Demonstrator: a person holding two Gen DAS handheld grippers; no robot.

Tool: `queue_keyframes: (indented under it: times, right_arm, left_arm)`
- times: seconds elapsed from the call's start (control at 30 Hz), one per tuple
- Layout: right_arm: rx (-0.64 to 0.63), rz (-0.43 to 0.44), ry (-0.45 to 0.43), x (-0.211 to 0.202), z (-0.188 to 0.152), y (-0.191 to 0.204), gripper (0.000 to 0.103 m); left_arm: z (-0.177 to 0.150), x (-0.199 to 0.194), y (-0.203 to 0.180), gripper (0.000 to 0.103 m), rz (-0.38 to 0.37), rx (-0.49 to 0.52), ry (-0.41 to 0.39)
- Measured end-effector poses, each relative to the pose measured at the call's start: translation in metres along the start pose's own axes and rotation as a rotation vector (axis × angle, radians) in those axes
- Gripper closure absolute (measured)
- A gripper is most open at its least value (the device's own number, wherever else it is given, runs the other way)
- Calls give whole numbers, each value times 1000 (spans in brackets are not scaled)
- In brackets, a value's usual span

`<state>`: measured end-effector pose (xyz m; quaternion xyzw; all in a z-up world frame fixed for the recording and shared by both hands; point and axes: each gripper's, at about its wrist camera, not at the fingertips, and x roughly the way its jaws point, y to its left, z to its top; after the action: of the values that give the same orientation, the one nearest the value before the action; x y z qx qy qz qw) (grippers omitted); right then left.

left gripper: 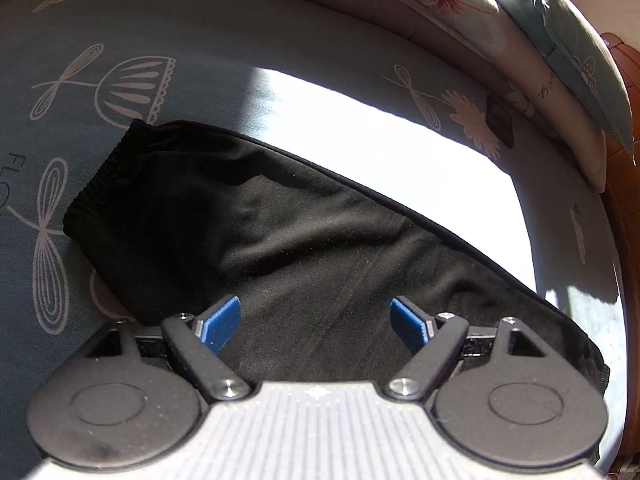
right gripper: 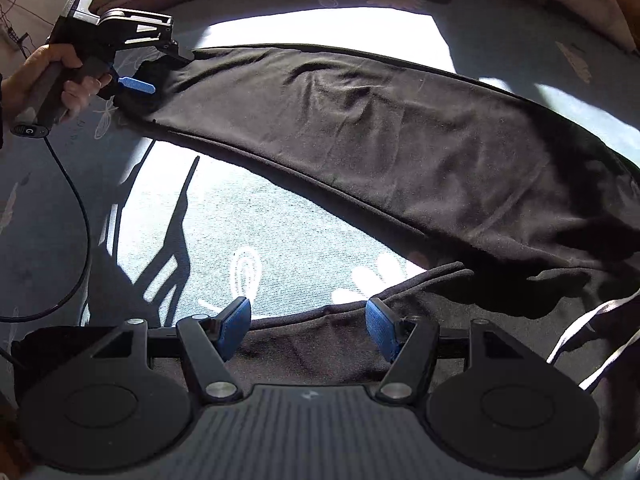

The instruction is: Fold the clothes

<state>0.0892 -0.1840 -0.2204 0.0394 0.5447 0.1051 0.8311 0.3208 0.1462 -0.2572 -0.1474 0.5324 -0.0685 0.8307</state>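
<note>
step: laying out black trousers [right gripper: 400,152] flat on bed [left gripper: 120,40] | left tool [left gripper: 316,324] hovering released over cuff | right tool [right gripper: 308,328] released above waistband | next: gripping for first fold

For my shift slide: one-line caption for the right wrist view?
Black trousers lie across a floral bedsheet; left gripper open at the cuff, right gripper open above the waistband.

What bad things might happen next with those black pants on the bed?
1. The left gripper is open above the pant leg, so a grab may catch only one layer.
2. The waist edge near the right gripper lies bunched, so a fold could trap wrinkles.
</note>
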Motion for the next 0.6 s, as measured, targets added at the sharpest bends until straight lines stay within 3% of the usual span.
queue_keyframes:
  times: [0.13, 0.3, 0.4, 0.6]
  right_arm:
    - [-3, 53, -18, 0, -6, -9, 35]
    - [-53, 94, -37, -18, -21, -37, 35]
    - [-69, 91, -38, -30, -27, -77, 35]
    - [-122, 21, -75, -63, -19, -183, 35]
  left_arm:
    - [-20, -32, -26, 21, 107, 80, -34]
    - [-54, -51, -74, 21, 163, 72, -8]
    - [-69, -55, -114, 21, 195, 88, 4]
    - [-131, -42, -201, 21, 218, 126, 32]
